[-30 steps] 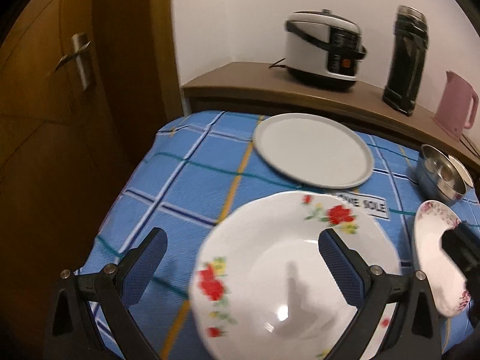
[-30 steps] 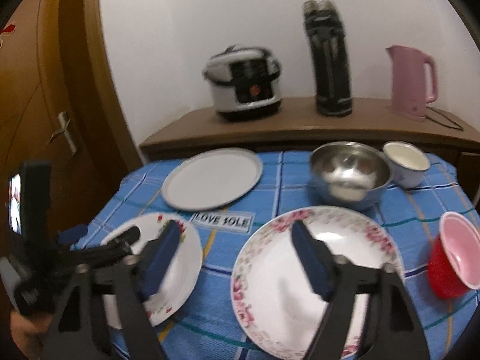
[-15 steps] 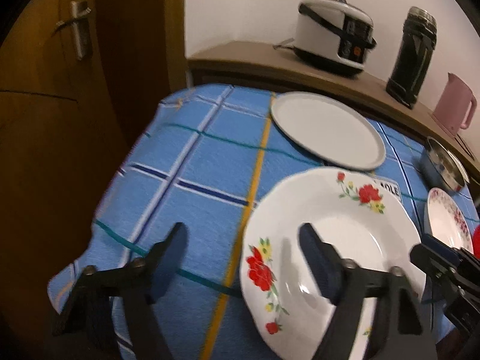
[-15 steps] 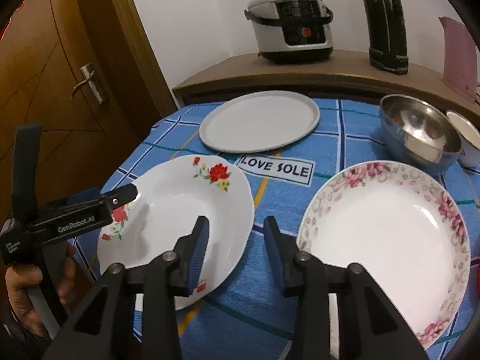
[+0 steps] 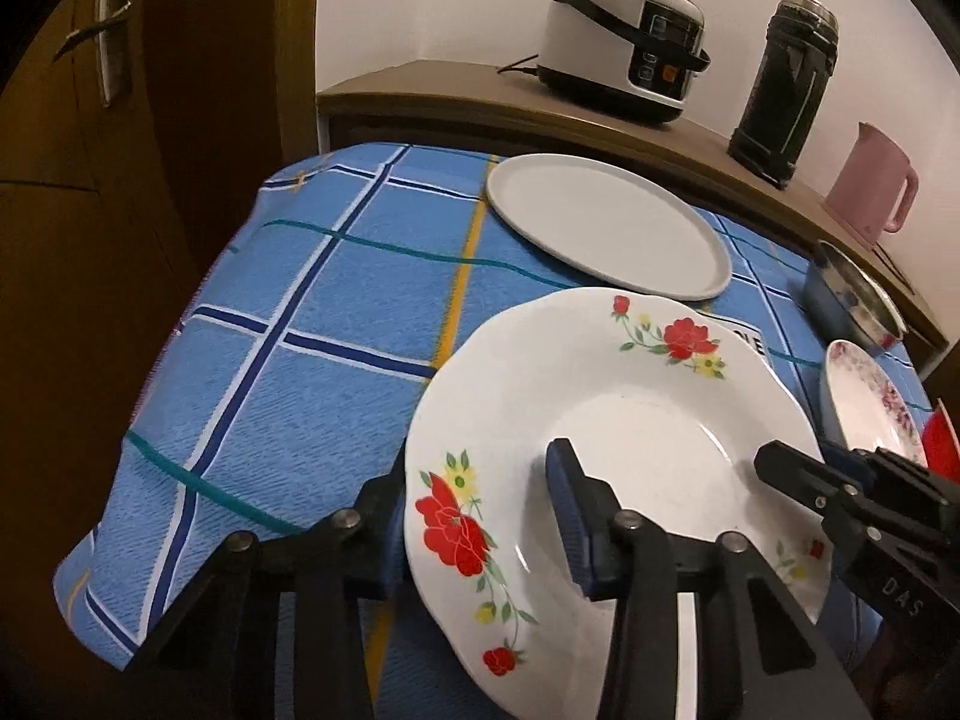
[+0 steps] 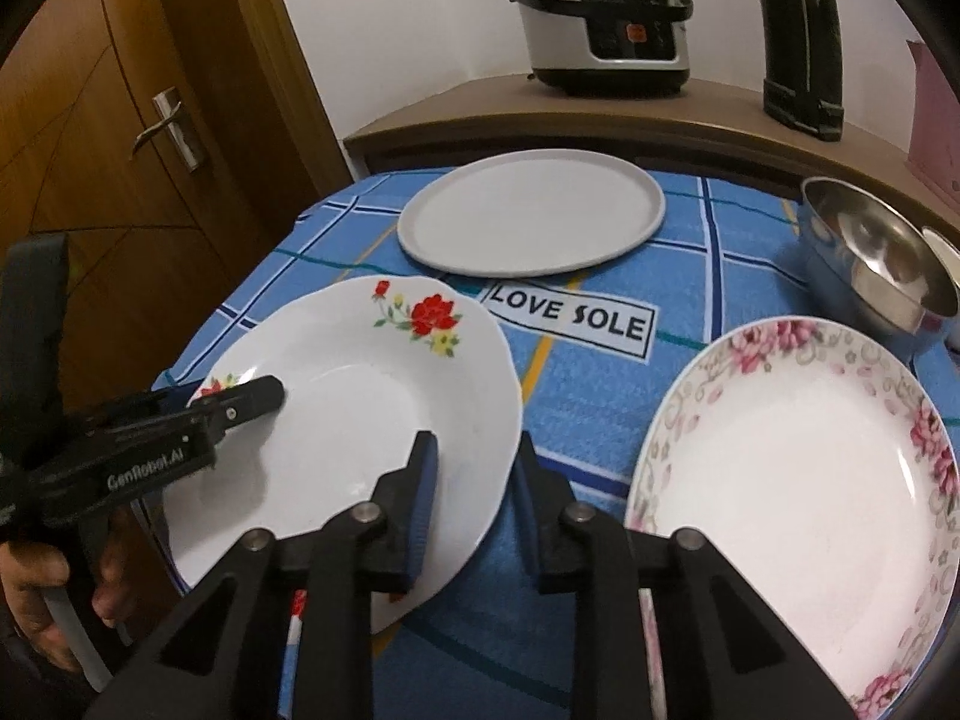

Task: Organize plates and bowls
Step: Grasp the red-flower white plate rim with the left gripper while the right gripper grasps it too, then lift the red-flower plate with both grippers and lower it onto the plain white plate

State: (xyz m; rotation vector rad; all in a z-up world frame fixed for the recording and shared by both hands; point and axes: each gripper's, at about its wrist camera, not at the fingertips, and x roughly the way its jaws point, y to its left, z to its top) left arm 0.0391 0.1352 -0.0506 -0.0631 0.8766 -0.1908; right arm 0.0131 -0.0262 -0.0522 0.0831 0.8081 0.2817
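The table (image 6: 600, 372), under a blue checked cloth printed "LOVE SOLE", stands against a wooden sideboard (image 6: 690, 114) that carries a rice cooker (image 6: 603, 15), a black flask (image 6: 801, 36) and a pink kettle (image 5: 870, 186). At the far middle of the cloth lies a plain grey plate (image 6: 531, 213). Nearer, on the right, sits a pink-flowered plate (image 6: 792, 480), with a steel bowl (image 6: 876, 258) just behind it.

On the near left is the red-flowered plate (image 6: 354, 420), a deep white one with a scalloped rim, and both tools are on it. The left hand-held gripper (image 5: 474, 522) straddles its left rim: one blue pad sits inside the well, the other outside and below the edge, so the jaws are closing on the rim, though whether they actually pinch it cannot be told. The right hand-held gripper (image 6: 474, 492) takes the opposite rim the same way, one pad over the plate's inner slope and the other beyond the edge above the cloth; its jaws are drawn fairly near together with the rim between them, contact likewise uncertain. A red cup (image 5: 939, 444) peeks in at the far right edge of the left wrist view.
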